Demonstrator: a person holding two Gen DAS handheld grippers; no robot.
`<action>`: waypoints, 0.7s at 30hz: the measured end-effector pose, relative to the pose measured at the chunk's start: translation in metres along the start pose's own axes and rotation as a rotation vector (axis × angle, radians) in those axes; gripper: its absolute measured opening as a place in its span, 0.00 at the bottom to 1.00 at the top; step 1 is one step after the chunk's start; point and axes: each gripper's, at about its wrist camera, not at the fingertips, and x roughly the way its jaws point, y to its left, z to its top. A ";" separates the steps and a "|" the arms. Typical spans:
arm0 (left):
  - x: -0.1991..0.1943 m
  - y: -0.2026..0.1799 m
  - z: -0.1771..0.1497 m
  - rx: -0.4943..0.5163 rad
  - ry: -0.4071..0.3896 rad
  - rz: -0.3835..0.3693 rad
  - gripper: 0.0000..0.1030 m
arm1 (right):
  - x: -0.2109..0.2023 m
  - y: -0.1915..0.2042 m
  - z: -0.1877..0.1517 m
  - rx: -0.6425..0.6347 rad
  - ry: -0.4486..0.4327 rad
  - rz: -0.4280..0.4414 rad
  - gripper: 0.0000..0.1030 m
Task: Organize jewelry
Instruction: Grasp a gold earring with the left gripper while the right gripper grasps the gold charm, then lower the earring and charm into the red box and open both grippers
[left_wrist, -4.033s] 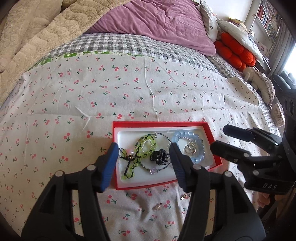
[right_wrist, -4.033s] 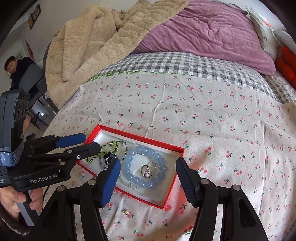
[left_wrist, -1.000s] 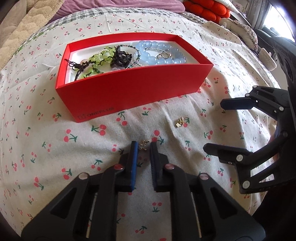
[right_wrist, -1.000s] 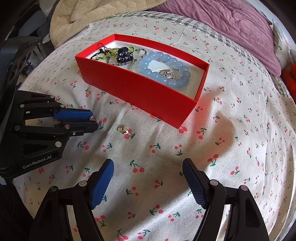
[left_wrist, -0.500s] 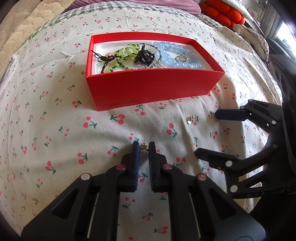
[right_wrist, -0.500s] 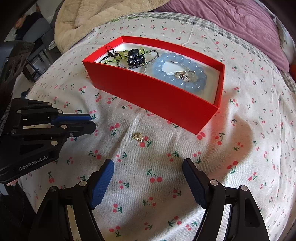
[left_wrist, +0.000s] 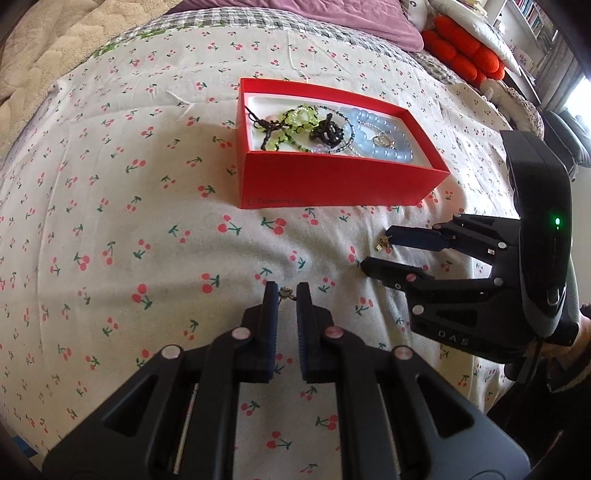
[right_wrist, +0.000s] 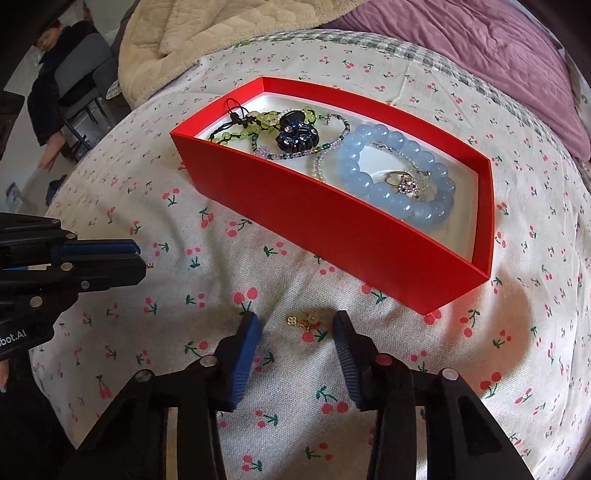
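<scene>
Cherry-print bedsheet (right_wrist: 147, 184); red box (right_wrist: 332, 236), far, held bracelets. Right gripper (right_wrist: 297, 323), jaws just closing, partly open, straddled gold earring (right_wrist: 304, 322) without touching. Left gripper (left_wrist: 284, 293), nearly shut, pinched small earring (left_wrist: 285, 292). Risk: pads snagging cloth, or the tiny stud slipping out.

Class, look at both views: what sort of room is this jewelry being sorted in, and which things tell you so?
Most likely a bedroom: a cherry-print sheet over a bed, a purple duvet, and pillows.
</scene>
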 end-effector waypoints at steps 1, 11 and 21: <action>-0.001 0.002 -0.001 -0.003 0.003 0.000 0.11 | 0.001 0.001 0.002 -0.002 0.003 0.005 0.32; -0.008 0.001 -0.002 -0.009 -0.008 0.010 0.11 | 0.003 -0.011 0.007 0.066 0.018 0.044 0.11; -0.013 -0.002 -0.002 -0.009 -0.023 0.009 0.11 | -0.007 -0.016 0.007 0.098 0.026 0.050 0.10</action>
